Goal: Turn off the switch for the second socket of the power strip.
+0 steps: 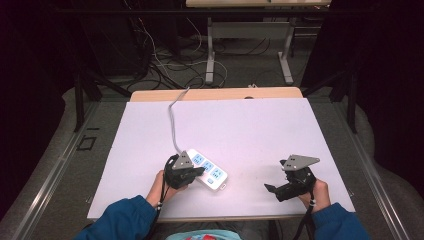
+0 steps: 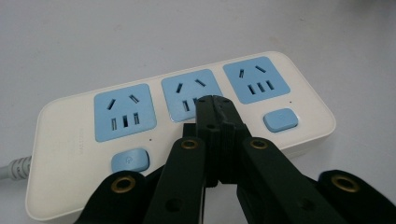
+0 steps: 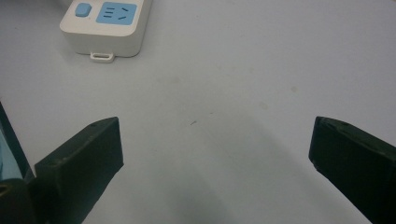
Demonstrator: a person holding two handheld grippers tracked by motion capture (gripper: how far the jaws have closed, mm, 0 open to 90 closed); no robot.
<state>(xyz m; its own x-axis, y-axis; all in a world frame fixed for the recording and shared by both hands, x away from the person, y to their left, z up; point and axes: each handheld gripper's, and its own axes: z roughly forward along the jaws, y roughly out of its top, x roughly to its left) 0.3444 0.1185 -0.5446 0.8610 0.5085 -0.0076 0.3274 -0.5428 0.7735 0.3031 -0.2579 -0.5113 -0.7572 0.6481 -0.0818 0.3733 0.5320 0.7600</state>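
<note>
A white power strip with three blue socket faces lies flat on the pale surface, near its front edge and left of the middle, set at a slant so that its grey cable runs off from its far-left end toward the back of the surface; in the left gripper view the same strip fills the middle ground, with the three blue sockets in a row along its top and a small blue button below each outer socket, a third being hidden behind the jaws; the left claw has its two black jaws pressed together with nothing between them, and their joined tip stands over the middle socket, at or just above its face, though contact cannot be told; in the high view the left claw sits at the near-left end of the strip, held by the person's left hand in a blue sleeve; the right claw rests well apart to the right, held low over bare surface and pointing left; its jaws stand wide apart and hold nothing, and in the right gripper view the end of the strip with its small hanging tab lies ahead at upper left.
</note>
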